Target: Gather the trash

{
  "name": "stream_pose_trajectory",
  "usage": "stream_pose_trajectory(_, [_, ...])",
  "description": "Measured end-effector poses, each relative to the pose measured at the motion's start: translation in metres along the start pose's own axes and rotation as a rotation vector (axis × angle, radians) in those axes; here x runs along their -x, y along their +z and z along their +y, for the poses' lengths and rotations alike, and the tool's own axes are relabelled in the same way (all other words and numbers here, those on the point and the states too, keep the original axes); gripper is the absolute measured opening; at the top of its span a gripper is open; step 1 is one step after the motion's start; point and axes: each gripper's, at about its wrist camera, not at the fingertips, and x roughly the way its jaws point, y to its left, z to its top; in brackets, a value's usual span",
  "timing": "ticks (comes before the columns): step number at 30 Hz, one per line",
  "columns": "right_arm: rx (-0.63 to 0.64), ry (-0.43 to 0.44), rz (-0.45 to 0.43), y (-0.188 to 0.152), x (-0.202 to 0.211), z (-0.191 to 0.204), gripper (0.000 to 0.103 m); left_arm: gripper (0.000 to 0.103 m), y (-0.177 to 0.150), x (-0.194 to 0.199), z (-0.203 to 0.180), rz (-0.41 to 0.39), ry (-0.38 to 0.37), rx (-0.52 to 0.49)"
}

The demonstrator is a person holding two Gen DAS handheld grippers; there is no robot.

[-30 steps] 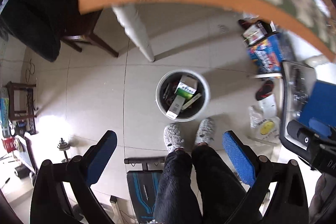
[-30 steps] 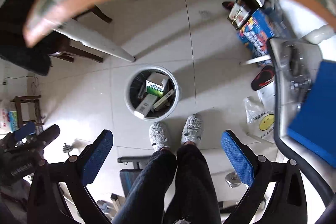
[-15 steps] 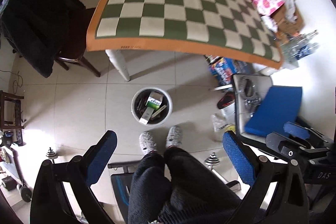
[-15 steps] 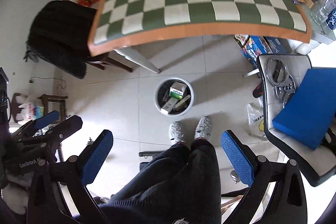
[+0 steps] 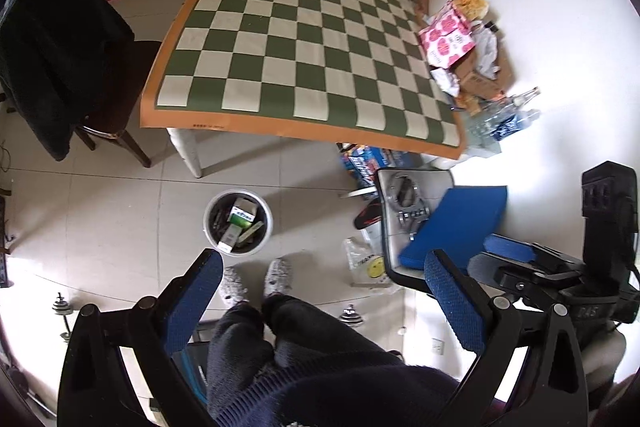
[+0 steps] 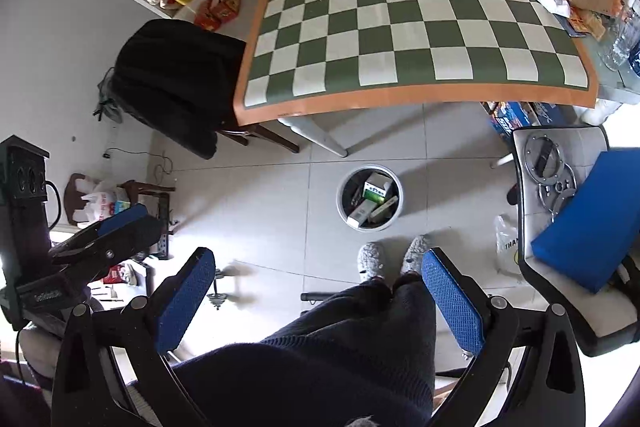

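Observation:
A white round trash bin (image 5: 212, 217) stands on the tiled floor in front of the person's feet, holding several small boxes, one green and white (image 5: 241, 215). It also shows in the right wrist view (image 6: 343, 206). My left gripper (image 5: 322, 281) is open and empty, high above the floor. My right gripper (image 6: 318, 279) is open and empty, also held high. The table with the green and white checkered cloth (image 5: 304, 47) has nothing on its checkered part; boxes and wrappers (image 5: 460, 51) are piled at its right end.
A chair with a black coat (image 5: 52, 55) stands left of the table. A chair with a blue cushion (image 5: 456, 223) and metal parts stands at the right. Bottles (image 5: 500, 119), a plastic bag (image 5: 366, 259) and dumbbells lie around.
Both grippers have risen far above the floor. The view has widened from just under the table edge to the whole tabletop. Both grippers stay open and empty.

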Motion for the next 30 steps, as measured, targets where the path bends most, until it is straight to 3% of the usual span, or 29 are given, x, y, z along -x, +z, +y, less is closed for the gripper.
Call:
stream_pose_trajectory(10, [0.033,0.037,0.001,0.001,0.02,0.01,0.103,0.103,-0.004,0.013,0.001,-0.011,-0.031,0.029])
stream_pose_trajectory(30, [0.061,0.052,0.049,0.005,0.008,0.019,0.103,0.103,-0.007,0.021,0.009,-0.014,-0.03,0.033])
